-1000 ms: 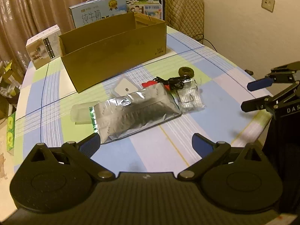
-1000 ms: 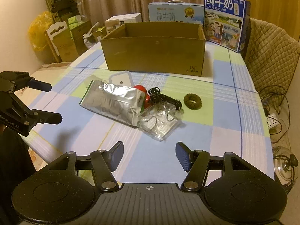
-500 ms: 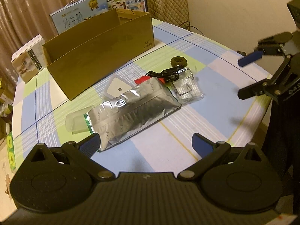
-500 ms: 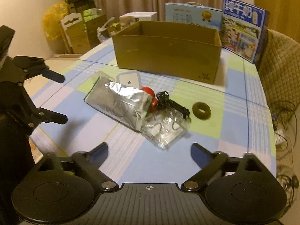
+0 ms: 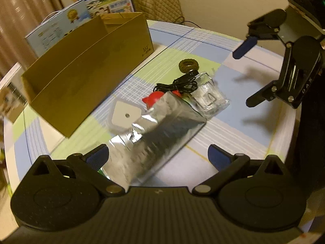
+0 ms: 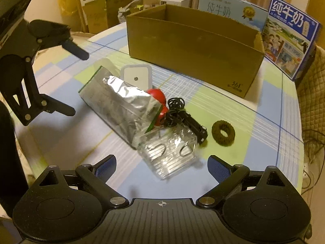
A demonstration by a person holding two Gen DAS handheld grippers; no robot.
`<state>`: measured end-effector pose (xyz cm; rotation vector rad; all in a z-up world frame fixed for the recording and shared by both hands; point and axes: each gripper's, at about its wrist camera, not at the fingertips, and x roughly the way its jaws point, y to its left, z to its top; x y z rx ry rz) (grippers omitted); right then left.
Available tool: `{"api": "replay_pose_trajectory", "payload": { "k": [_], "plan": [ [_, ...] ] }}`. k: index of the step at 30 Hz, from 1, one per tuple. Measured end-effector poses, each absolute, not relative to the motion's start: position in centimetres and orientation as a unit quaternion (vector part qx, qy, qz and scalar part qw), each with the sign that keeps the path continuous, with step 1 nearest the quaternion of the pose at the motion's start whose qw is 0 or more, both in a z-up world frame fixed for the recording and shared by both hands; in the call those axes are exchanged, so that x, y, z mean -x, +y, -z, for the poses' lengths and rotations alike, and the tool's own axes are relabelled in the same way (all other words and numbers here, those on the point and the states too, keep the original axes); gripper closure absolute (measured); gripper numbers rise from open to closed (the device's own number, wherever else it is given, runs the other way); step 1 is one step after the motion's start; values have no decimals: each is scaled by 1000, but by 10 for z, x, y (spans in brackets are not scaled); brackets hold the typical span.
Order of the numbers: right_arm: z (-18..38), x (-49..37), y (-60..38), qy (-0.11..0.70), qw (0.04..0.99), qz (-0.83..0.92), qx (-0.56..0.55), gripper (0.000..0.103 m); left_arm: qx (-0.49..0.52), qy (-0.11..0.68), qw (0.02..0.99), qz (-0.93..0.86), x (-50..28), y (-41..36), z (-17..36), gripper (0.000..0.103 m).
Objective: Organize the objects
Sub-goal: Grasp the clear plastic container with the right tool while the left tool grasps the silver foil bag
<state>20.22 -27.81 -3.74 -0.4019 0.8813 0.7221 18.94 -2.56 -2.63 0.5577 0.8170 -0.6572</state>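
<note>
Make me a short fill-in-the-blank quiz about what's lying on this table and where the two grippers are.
1. The silver foil pouch partly covers a ____ object beside the black cable.
2. The dark ring lies on the table, ____ the cardboard box.
3. Both the left gripper and the right gripper have jaws standing ____.

Missing words: red; outside; open

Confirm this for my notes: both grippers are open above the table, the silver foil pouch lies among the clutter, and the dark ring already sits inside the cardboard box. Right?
Not quite. The dark ring lies on the table, outside the cardboard box, as the right wrist view shows. The rest holds: left gripper and right gripper are open, and the silver foil pouch lies among the clutter.
</note>
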Motion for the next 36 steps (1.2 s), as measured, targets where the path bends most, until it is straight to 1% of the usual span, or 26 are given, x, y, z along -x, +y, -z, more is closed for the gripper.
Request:
{"api": "replay_pose_trajectory", "payload": {
  "k": [4, 7, 11, 15, 17, 19, 20, 21, 24, 26, 28, 30, 33, 36],
  "plan": [
    [45, -218, -273, 420, 817, -344, 194, 9, -291, 377, 813, 335, -206, -32, 36, 1],
    [53, -226, -269, 422, 809, -351, 209, 9, -331, 368, 792, 357, -211, -40, 48, 1],
    [63, -235, -264, 418, 803, -360, 228, 9, -403, 350, 755, 381, -208, -54, 65, 11],
    [70, -242, -259, 411, 798, -371, 239, 9, -457, 331, 729, 388, -205, -64, 80, 13],
    [72, -244, -256, 408, 793, -380, 245, 10, -465, 331, 724, 387, -207, -66, 85, 13],
    [75, -246, -252, 406, 789, -387, 251, 10, -469, 334, 722, 383, -210, -66, 89, 16],
    [76, -247, -250, 406, 787, -388, 256, 10, -473, 335, 722, 379, -210, -67, 91, 22],
    [78, -247, -248, 405, 785, -390, 259, 10, -474, 338, 722, 374, -212, -66, 93, 28],
    [82, -247, -244, 412, 780, -393, 260, 22, -449, 364, 724, 375, -217, -65, 93, 38],
    [83, -247, -243, 414, 785, -385, 255, 26, -440, 373, 729, 368, -218, -62, 92, 40],
    [80, -247, -245, 421, 789, -376, 243, 32, -425, 387, 735, 359, -218, -60, 89, 44],
    [77, -247, -248, 435, 792, -365, 222, 35, -406, 406, 740, 351, -218, -57, 85, 51],
    [74, -242, -255, 464, 792, -350, 187, 35, -369, 441, 750, 326, -217, -52, 77, 56],
    [70, -234, -263, 492, 793, -329, 145, 35, -305, 491, 758, 304, -221, -43, 70, 60]
  ]
}}
